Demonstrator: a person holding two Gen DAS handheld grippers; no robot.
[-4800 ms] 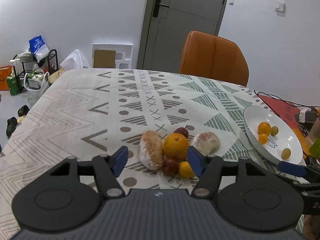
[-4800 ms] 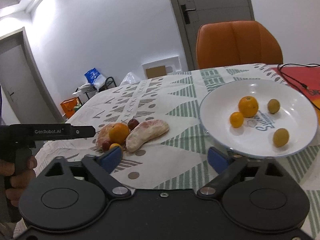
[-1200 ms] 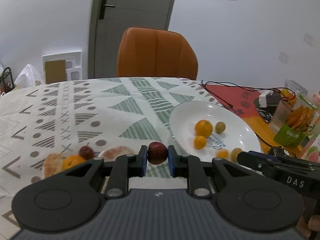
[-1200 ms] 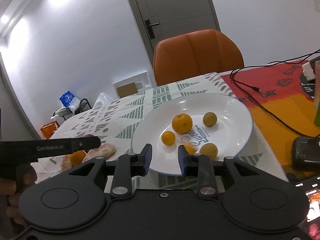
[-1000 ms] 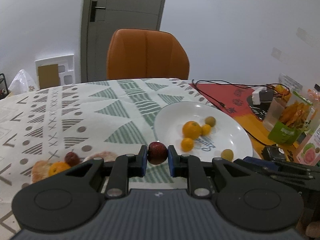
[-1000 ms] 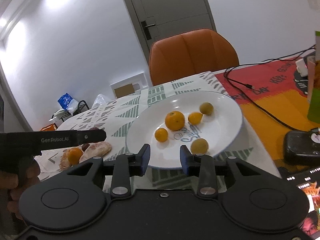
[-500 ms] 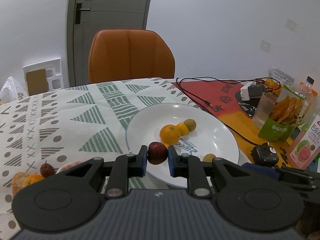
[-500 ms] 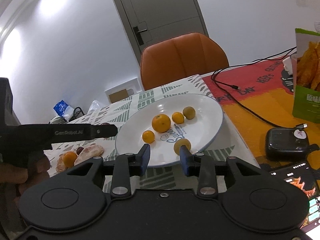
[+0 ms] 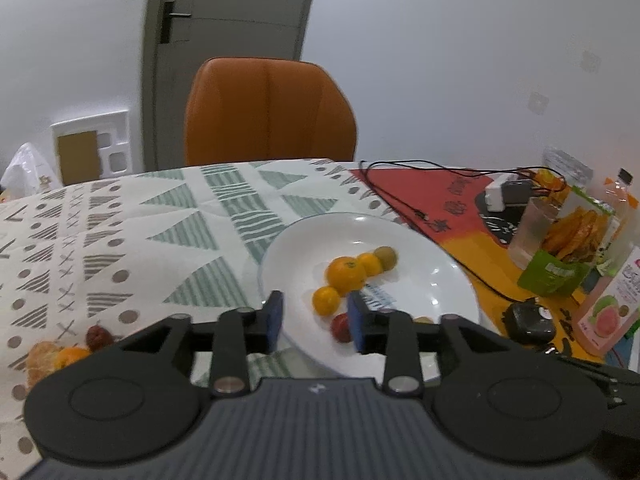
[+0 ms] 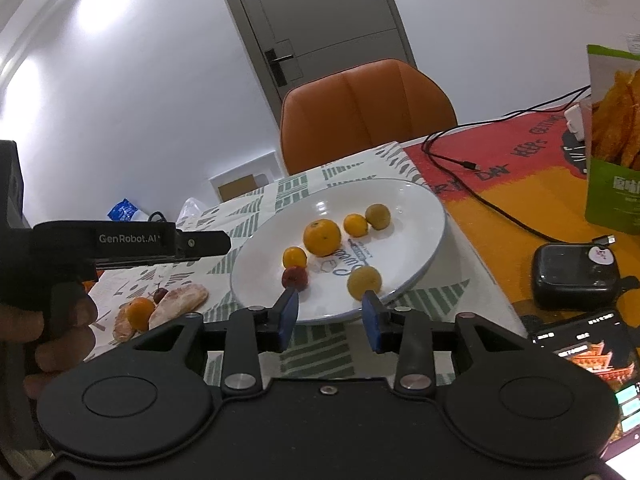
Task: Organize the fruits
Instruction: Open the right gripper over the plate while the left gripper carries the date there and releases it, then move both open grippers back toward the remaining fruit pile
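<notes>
red fruit: small dark-red fruit [image 9: 340,327] now lies in the plate [image 9: 436,280], near its front edge, just beside the small orange [image 9: 326,300]. Half a second ago it was pinched between the left tool's pads; now it is free.
left tool: left tool [image 9: 315,322] has gone from clamped to parted, pads [image 9: 273,320] standing moderately apart with nothing between them; the red fruit shows just inside the right-hand pad, on the plate below. Seen from the right wrist, the tool's body [image 10: 132,242] hangs over the plate's left rim.
right tool: right tool [image 10: 330,316] moderately open, empty, held low at the plate's near edge [image 10: 400,288]. It was narrower a second ago.
plate contents: large orange [image 10: 322,237], two small oranges, two greenish-yellow fruits [image 10: 364,280], plus the red fruit [image 10: 295,278].
remaining pile: on the surface [image 9: 120,232] left of the plate: two pale peeled pieces [image 10: 180,304], an orange [image 10: 138,312], one more dark-red fruit [image 10: 161,294]. All touching or nearly so.
meaning: judged as one transfer complete, release clean, fruit at rest on the plate. The pile is not yet cleared; the task looks somewhat past halfway.
next: likely the left tool goes back to the pile, the remaining red fruit being the matching item.
risk: round fruit near the plate's front edge could roll if the plate is nudged.
</notes>
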